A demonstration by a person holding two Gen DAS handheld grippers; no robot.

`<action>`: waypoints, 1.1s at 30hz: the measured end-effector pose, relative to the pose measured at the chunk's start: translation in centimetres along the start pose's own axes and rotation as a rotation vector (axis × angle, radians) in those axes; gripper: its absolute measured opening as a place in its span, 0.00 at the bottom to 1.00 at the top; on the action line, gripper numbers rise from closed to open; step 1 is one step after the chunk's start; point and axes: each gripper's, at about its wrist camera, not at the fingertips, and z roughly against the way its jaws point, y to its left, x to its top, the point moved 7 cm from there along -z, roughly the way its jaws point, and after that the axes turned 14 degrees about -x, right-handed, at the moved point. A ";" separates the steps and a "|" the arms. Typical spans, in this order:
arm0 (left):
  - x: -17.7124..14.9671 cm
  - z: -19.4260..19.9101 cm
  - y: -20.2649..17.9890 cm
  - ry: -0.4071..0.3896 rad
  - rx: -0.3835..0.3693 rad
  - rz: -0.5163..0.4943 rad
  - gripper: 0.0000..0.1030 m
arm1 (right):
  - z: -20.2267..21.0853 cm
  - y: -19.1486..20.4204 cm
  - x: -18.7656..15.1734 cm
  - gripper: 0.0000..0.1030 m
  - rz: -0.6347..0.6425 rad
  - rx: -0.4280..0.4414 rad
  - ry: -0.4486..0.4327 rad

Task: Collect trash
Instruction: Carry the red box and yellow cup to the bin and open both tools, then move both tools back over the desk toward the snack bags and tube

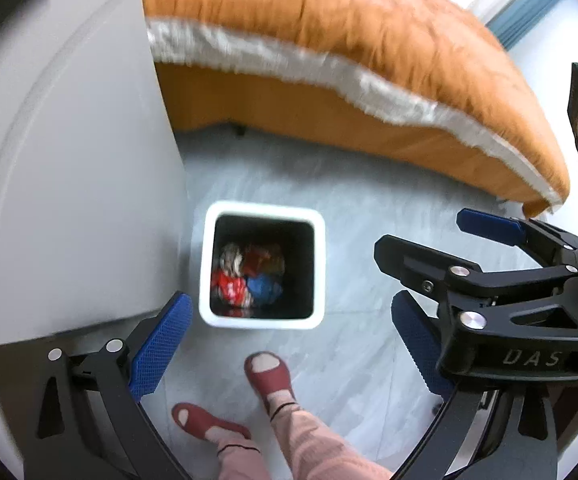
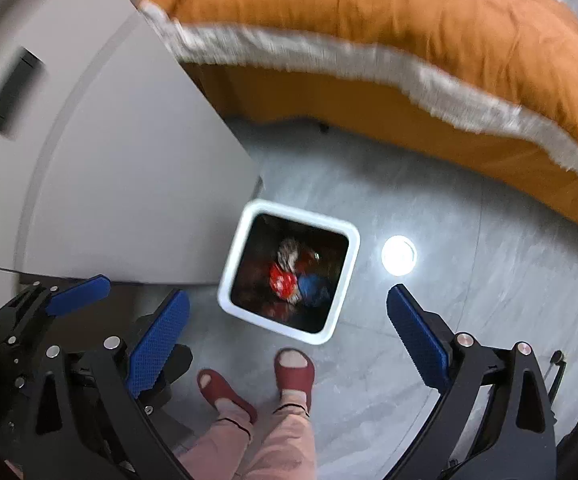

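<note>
Above the bin (image 1: 262,322), both tools (image 1: 285,344) (image 2: 289,344) hang splayed, empty.

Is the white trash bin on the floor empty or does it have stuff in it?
Not empty. The white bin stands upright and open-topped, with crumpled red, blue and pale trash at the bottom, well below the rim.

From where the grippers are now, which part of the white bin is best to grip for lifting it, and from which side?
Probably the rim of the white bin, taken from above. The bin stands upright with its mouth open, so one finger can go inside a wall and one outside. The wall away from the grey cabinet looks freer.
</note>
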 end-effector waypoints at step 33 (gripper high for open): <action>-9.2 45.1 17.5 -0.647 0.549 0.379 0.95 | 30.9 34.3 2.6 0.95 0.554 0.447 -0.510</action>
